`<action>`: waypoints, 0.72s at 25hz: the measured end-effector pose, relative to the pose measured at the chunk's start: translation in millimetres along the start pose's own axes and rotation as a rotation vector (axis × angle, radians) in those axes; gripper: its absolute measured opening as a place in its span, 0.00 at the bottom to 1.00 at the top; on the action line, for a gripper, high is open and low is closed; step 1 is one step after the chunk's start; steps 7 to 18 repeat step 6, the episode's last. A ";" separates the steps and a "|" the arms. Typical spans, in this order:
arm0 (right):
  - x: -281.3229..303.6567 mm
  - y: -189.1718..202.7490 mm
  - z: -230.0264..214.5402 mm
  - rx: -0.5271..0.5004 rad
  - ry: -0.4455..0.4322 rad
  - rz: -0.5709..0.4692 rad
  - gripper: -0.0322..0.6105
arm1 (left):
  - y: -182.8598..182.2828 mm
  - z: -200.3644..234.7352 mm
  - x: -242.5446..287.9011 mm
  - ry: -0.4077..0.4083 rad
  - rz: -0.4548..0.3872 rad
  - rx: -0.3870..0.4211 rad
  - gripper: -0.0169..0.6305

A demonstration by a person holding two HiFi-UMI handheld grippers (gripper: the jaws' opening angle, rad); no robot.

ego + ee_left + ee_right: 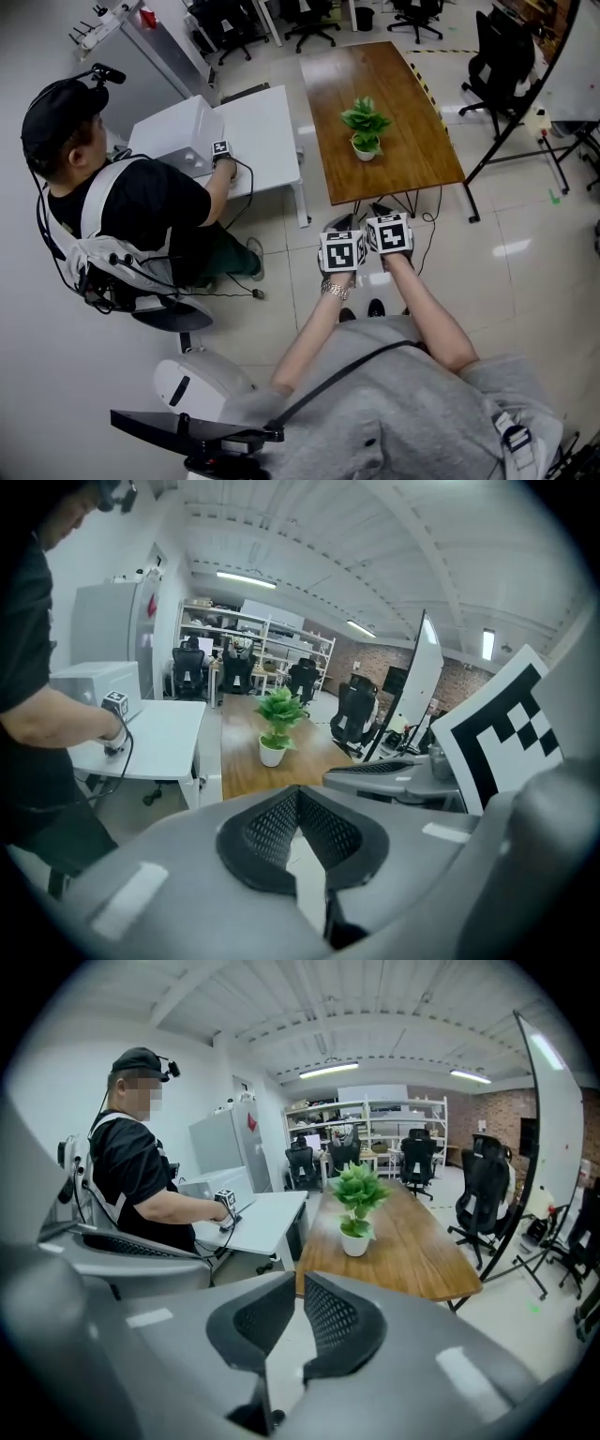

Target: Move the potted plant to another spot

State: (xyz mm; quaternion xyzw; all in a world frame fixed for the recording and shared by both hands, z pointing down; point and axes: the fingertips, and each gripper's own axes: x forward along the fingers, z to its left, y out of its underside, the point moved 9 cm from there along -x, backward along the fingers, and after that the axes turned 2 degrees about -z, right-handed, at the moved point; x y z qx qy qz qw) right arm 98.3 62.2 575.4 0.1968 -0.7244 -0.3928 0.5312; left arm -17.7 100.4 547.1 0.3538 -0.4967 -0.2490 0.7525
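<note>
Both grippers raised and empty, short of the wooden surface point(412, 159).

My left gripper point(298, 791) has its jaws pressed together on nothing. My right gripper point(300, 1279) looks closed too, though a hairline slit may show between the pads. The potted plant point(365, 127) stands upright mid-surface, well apart from both. A person point(122, 202) sits at the white desk point(267, 131) alongside.

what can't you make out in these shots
- Soil in the pot: the leaves cover it, head view.
- Table legs: mostly under the top, head view.
- Shelf contents: too small, gripper views.
- Seated person's face: blurred over, right gripper view; the cap hides it, head view.
</note>
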 end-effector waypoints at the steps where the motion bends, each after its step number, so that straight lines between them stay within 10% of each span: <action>1: 0.4 -1.7 2.1 -0.008 -0.006 -0.003 0.09 | -0.8 1.0 -0.7 -0.003 -0.007 -0.001 0.04; 18: 1.5 -5.5 9.0 -0.009 -0.042 0.000 0.09 | -3.1 3.2 -0.1 -0.003 -0.018 -0.005 0.04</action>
